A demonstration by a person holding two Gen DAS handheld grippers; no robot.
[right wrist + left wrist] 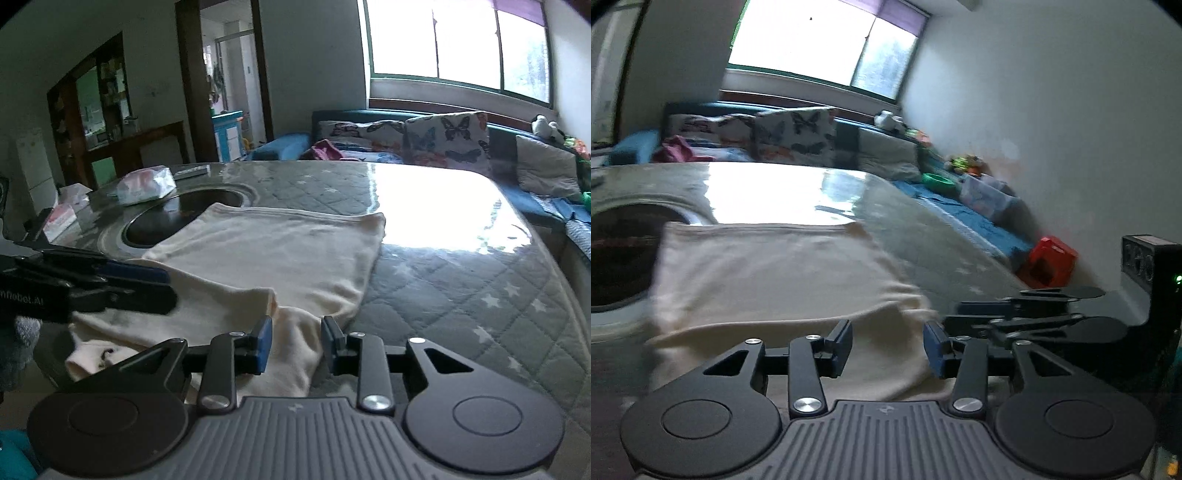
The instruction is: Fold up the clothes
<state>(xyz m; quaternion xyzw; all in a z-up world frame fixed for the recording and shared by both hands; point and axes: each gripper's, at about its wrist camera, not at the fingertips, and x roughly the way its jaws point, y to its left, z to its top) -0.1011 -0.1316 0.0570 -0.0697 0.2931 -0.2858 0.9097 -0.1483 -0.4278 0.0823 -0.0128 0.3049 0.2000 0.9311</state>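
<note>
- The room has a big bright window (pixel 458 44) and a blue sofa (pixel 546 206) with butterfly pillows (pixel 443 136) along the wall.
- In front of the sofa stands a shiny table (pixel 461 258) with a grey quilted cover that has little white stars.
- The table has a dark round hole (pixel 177 218) in its top.
- A cream shirt (pixel 280 254) lies flat on the table, and one edge reaches over the hole.
- The near end of the shirt is bunched up and hangs over the table edge.
- A white pack of tissues (pixel 146 184) sits on the far side of the hole.
- The left gripper (pixel 888 345) is spread wide just over the near part of the shirt, and it is not pinching anything.
- The right gripper (pixel 297 341) is spread wide too, with the bunched cloth lying between its blue fingers (pixel 264 343).
- The two grippers are close, side by side.
- A red box (pixel 1049 262) sits on the floor by the wall.
</note>
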